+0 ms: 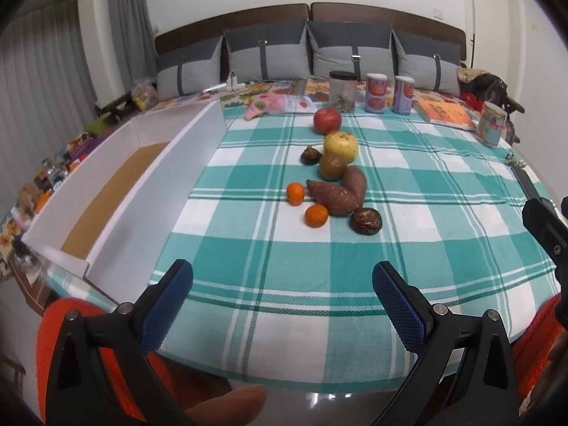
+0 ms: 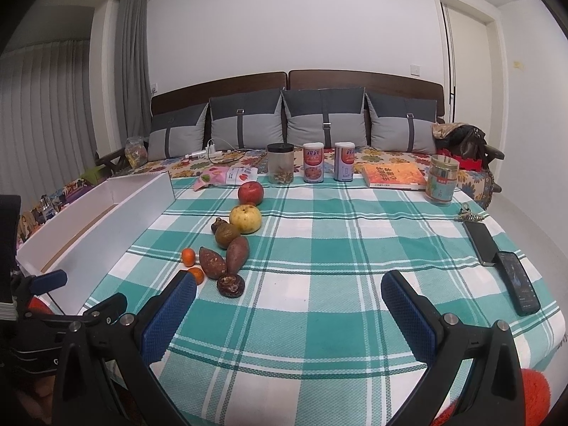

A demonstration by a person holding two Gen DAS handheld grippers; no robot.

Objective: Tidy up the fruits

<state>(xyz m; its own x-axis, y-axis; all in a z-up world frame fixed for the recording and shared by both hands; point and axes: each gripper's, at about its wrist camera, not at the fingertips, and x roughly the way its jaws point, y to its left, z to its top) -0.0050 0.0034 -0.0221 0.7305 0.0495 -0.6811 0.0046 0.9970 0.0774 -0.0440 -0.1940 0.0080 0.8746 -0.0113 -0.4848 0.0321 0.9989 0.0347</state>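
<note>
Produce lies in a line on the teal checked cloth (image 1: pixel 408 213): a red apple (image 1: pixel 327 120) (image 2: pixel 250 193), a yellow apple (image 1: pixel 340 146) (image 2: pixel 245 218), a greenish-brown fruit (image 1: pixel 332 166) (image 2: pixel 227 236), two sweet potatoes (image 1: pixel 332 197) (image 2: pixel 237 255), two small oranges (image 1: pixel 316 215) (image 2: pixel 188 256) and dark wrinkled fruits (image 1: pixel 366 220) (image 2: pixel 230 285). A white open box (image 1: pixel 124 191) (image 2: pixel 88 227) stands left of them. My left gripper (image 1: pixel 282 298) is open near the cloth's front edge, holding nothing. My right gripper (image 2: pixel 289 301) is open too, just right of the nearest fruit.
Jars and cans (image 2: pixel 313 167), a book (image 2: pixel 394 175) and a patterned tin (image 2: pixel 442 179) stand along the cloth's far edge. Two phones (image 2: pixel 516 282) and keys (image 2: pixel 468 214) lie at the right. Grey cushions (image 2: pixel 325 124) line the headboard behind.
</note>
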